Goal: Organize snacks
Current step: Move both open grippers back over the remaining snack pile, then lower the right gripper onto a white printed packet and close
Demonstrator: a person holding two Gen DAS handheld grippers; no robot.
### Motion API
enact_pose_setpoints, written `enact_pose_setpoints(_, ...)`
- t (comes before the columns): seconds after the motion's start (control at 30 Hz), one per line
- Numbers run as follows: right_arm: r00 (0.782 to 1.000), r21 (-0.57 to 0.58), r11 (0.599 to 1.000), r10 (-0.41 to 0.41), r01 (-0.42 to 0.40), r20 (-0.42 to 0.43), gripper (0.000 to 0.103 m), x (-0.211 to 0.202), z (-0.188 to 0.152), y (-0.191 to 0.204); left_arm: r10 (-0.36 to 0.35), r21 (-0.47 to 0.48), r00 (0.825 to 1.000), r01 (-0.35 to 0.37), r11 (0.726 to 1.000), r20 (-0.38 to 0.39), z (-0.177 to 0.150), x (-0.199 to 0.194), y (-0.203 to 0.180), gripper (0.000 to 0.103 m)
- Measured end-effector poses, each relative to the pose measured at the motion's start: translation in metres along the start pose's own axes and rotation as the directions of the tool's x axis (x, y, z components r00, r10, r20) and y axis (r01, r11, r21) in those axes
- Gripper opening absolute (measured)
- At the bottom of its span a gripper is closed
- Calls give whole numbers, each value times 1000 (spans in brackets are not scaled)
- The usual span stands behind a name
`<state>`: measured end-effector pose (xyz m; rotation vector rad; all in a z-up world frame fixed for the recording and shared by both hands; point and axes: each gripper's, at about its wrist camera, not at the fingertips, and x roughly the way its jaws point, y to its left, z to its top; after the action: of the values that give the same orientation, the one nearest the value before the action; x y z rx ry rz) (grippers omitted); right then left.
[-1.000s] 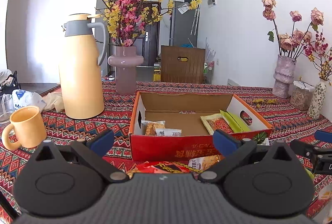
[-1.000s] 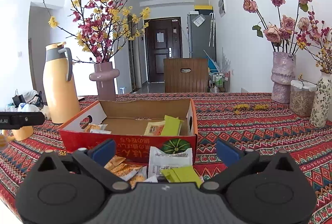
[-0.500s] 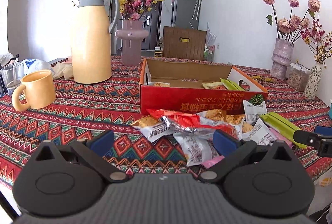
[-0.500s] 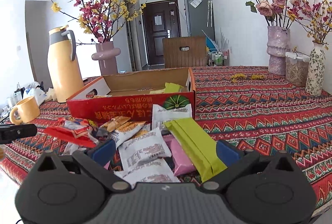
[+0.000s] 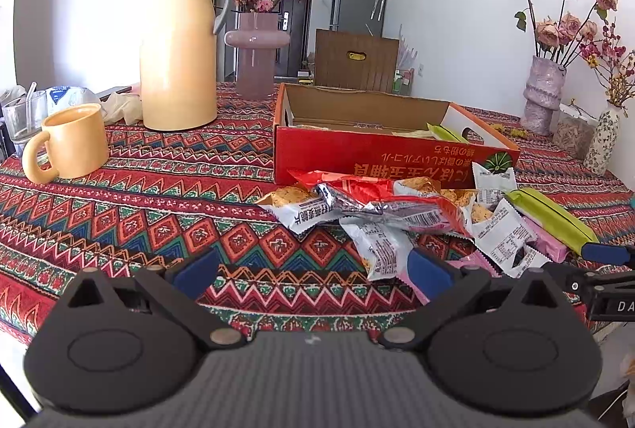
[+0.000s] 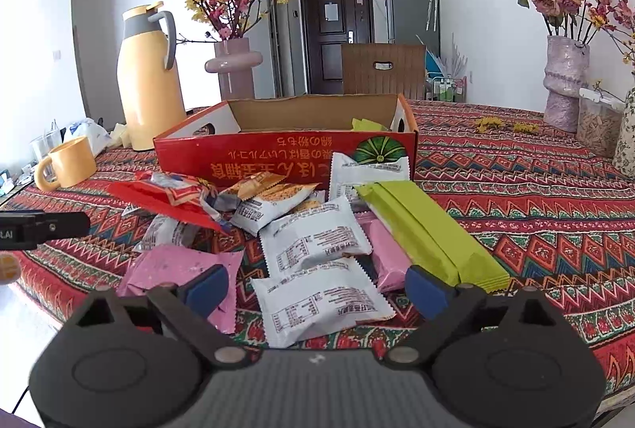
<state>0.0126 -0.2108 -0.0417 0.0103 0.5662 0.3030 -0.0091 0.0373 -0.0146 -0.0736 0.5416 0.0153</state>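
Left gripper (image 5: 311, 267): hovering low over the patterned tablecloth (image 5: 158, 214) near the table's front edge, fingers spread wide and gripping nothing.
Right gripper (image 6: 317, 287): also standing spread and empty, hanging just above a white snack packet (image 6: 321, 303).
Snack pile (image 5: 401, 214): lying loose on the cloth just in front of the red cardboard box (image 5: 381, 154), ahead and to the right of the left gripper; reaching right up to the right gripper's fingertips.
White snack packet: sitting between the right gripper's two blue pads (image 6: 208, 287), flat, printed side up, its long axis running across the gripper's opening.
Green bar wrapper (image 6: 428, 229): lying flat, long axis running diagonally from the box front toward the right gripper's right pad.
Pink packet (image 6: 186, 273): resting flat beside the right gripper's left pad, partly under it in view.
Red cardboard box: sitting open-topped behind the pile, a few packets showing inside.
Surroundings: yellow mug (image 5: 69, 142) and yellow thermos jug (image 5: 178, 43) standing upright, well left of the box.
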Motion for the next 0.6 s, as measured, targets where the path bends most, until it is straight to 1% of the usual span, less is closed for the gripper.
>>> enact_pose_setpoints(0.07,1000,-16,1000,3,-3,-14,92,7,-1,3,-2,3,1000,2,1000,-9,-1,2,-1,103)
enact_pose_setpoints(0.1,1000,-25,1000,7,-7,-18,87,10,-1,4,-2,4,1000,2,1000,-12,-2,3,-1,103)
enact_pose_setpoints(0.17,999,-40,999,12,-14,-30,82,16,0,6,-2,5,1000,2,1000,-16,-3,5,-1,103)
enact_pose_setpoints(0.4,999,-95,995,14,-19,-53,82,31,-1,6,2,4,1000,-2,1000,-30,-4,8,0,103)
enact_pose_setpoints(0.43,998,-103,995,14,-20,-58,81,33,-1,6,1,5,1000,-1,1000,-31,-4,9,-1,103)
enact_pose_setpoints(0.47,997,-102,994,20,-27,-73,76,36,-2,5,1,6,999,0,1000,-33,-4,9,-2,103)
enact_pose_setpoints(0.5,996,-100,994,23,-31,-85,74,39,-3,4,0,7,999,0,1000,-34,-4,10,-2,103)
enact_pose_setpoints(0.6,997,-85,996,31,-38,-76,75,39,-4,1,-1,8,999,1,1000,-41,-5,12,-4,103)
